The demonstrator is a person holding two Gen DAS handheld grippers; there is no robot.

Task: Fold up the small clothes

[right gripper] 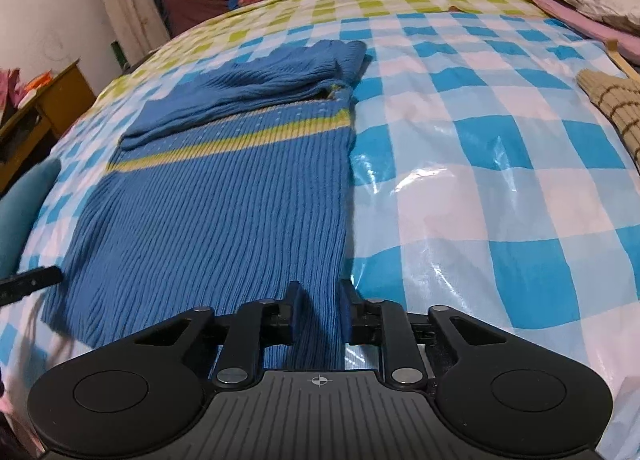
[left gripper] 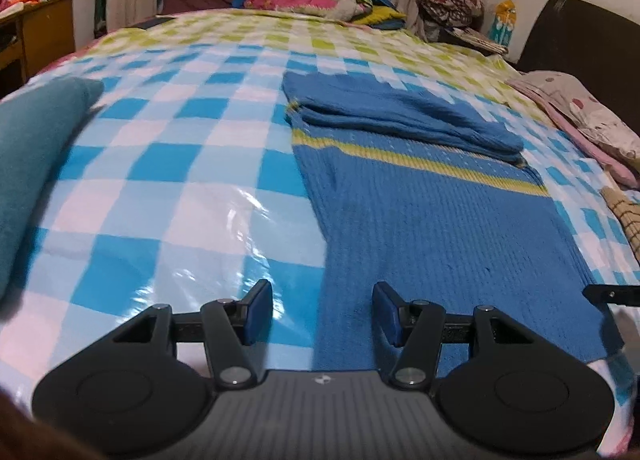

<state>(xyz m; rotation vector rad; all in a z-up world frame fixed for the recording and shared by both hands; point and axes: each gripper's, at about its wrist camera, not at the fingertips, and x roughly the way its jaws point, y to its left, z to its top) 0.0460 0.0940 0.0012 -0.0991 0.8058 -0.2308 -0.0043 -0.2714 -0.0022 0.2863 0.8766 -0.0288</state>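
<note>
Blue sweater on the checked bed cover

Left view: the left gripper is spread wide over the blue sweater edge, holding nothing. Right view: the right gripper pinches the sweater's near corner on the bed cover.

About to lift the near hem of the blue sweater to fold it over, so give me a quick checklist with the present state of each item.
1. Right tongs gripping the sweater hem: ok, knit is pinched between the narrow jaws at its near right corner.
2. Left tongs gripping: not ok, jaws wide open over the near left edge, nothing pinched.
3. Sleeves folded in across the top: ok.
4. Body lying flat: ok, only slight ripples.
5. Bed cover beside the sweater free of clutter: ok.
6. Bed cover caught in the right grip: cannot tell.
</note>
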